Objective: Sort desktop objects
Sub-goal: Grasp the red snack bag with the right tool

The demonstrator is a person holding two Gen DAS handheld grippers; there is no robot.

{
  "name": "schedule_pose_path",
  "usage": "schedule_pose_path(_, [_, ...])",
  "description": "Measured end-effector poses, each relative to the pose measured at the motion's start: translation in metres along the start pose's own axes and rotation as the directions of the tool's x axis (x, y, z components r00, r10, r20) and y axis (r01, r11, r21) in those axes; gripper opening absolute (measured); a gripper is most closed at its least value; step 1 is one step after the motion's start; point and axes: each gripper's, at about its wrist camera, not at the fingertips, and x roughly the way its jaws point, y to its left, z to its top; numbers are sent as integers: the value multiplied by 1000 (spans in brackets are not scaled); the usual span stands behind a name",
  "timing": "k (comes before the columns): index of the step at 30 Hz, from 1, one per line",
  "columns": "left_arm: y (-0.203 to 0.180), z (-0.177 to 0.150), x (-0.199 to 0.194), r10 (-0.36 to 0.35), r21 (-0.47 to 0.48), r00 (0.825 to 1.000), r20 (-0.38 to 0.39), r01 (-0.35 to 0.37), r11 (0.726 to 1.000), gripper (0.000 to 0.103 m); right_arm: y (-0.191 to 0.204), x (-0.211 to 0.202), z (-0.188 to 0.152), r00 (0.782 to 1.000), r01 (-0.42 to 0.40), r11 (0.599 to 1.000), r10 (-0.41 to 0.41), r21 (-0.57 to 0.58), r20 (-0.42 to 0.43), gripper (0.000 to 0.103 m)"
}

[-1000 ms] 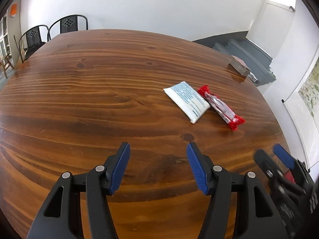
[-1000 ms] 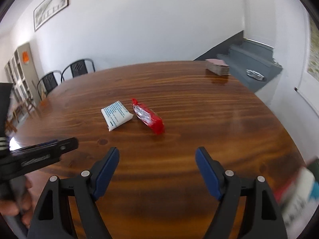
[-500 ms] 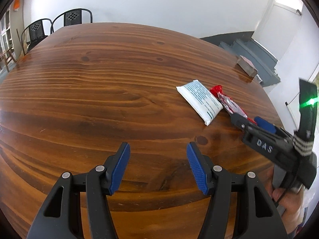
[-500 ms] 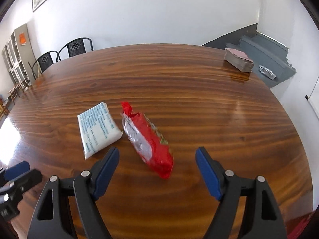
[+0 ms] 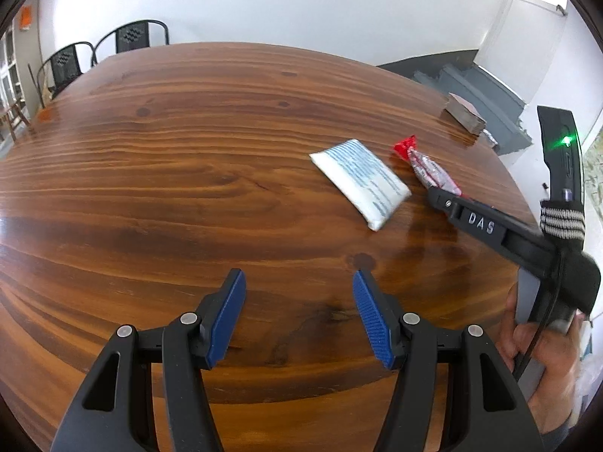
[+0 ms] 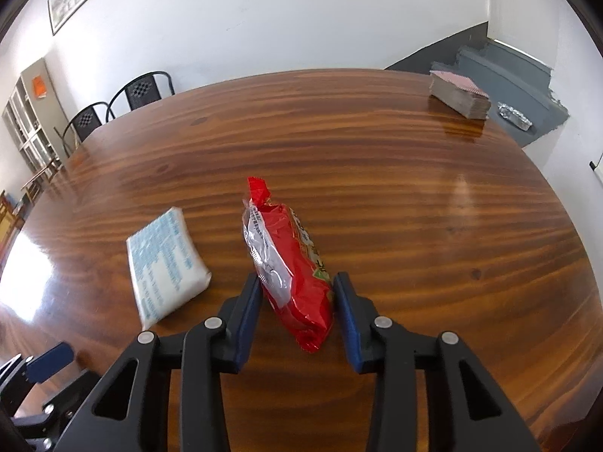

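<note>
Two packets lie on the desk [image 6: 395, 188]: a white tissue pack [image 6: 166, 260] at nine o'clock of a red snack bag [image 6: 294, 275]. Left tongs [image 5: 297, 312] hover released over bare wood. Right tongs [image 6: 297, 312] have just been closing and now pinch the bag, a grip only the right view shows; the left view shows a hand [image 5: 542, 354].

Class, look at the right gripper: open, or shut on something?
Shut on the red snack packet: the right gripper has just been closing, and both blue pads now touch the packet's sides as it lies on the table.
</note>
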Motion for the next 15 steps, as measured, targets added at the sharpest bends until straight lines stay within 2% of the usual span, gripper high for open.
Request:
schedule_pose_path(5, [27, 7, -2, 12, -89, 1000, 8, -11, 996, 63, 20, 4, 5, 1000, -23, 998, 22, -51, -7, 42])
schedule_pose_path(10, [49, 14, -8, 15, -166, 999, 36, -9, 986, 63, 51, -1, -5, 984, -178, 973, 172, -150, -49, 42])
schedule_pose_path(13, [52, 22, -16, 24, -156, 996, 88, -10, 988, 63, 58, -3, -9, 987, -160, 976, 156, -144, -38, 42])
schedule_pose_path(15, [53, 30, -18, 31, -146, 991, 126, -13, 989, 63, 55, -5, -12, 989, -149, 982, 147, -118, -30, 37])
